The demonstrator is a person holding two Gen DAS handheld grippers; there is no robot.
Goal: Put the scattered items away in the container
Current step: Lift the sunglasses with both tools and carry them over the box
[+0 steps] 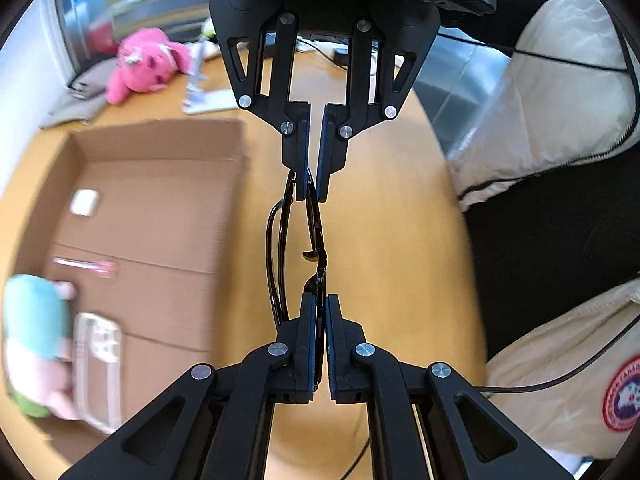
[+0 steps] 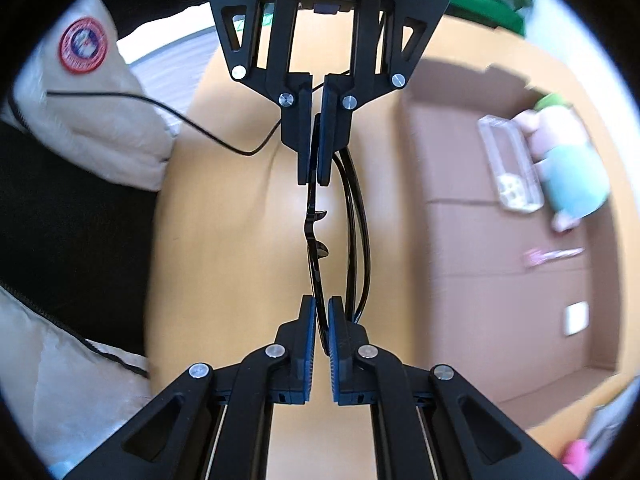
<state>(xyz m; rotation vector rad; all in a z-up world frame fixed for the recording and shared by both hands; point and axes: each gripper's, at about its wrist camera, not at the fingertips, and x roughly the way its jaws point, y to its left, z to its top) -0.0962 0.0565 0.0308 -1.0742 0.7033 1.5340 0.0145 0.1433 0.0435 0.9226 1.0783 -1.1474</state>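
A pair of black glasses (image 1: 273, 240) hangs folded above the orange table, held at both ends. My left gripper (image 1: 320, 304) is shut on one end of the frame, and my right gripper (image 1: 312, 196) faces it, shut on the other end. The right wrist view shows the same glasses (image 2: 310, 240) between the right gripper (image 2: 322, 308) and the left gripper (image 2: 314, 180). The open cardboard box (image 1: 160, 220) lies beside them, also seen as the box (image 2: 480, 300). Inside it lie a white case (image 1: 85, 202), a pink pen (image 1: 86, 267), a clear phone case (image 1: 98, 360) and a teal plush (image 1: 36, 320).
A pink plush toy (image 1: 144, 64) and a grey cloth (image 1: 76, 100) lie on the table beyond the box. A person's cream jacket (image 1: 560, 100) fills the side away from the box. A thin black cable (image 2: 200, 128) trails across the table.
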